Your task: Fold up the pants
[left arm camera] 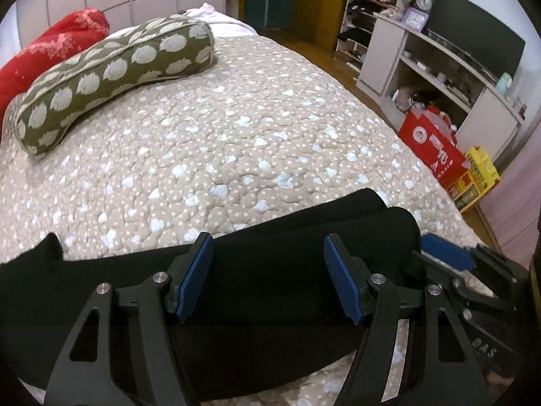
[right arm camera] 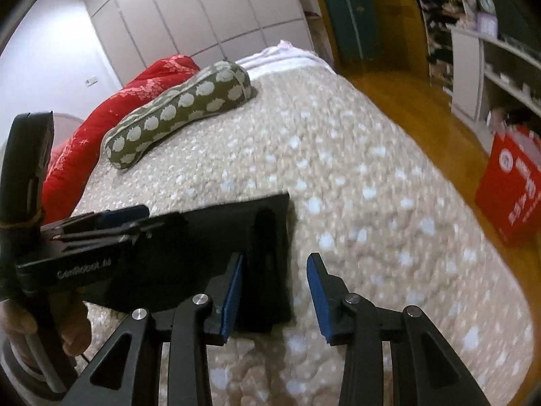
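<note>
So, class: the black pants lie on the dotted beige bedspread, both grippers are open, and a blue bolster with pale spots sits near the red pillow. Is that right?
Not quite. The bolster is olive green, not blue, as the left wrist view shows. The rest holds: black pants on the bedspread, left gripper and right gripper open, red pillow beside the bolster.

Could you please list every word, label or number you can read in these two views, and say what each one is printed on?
"GenRobot.ai", blurred, so likely rather than certain: on the side of the left gripper.
"DAS", partly cut off: on the body of the right gripper.
Red box: round logo and white characters, too blurred to read.
Yellow box: print too small to read.
Clock on the shelf unit: dial numbers too small to read.
</note>
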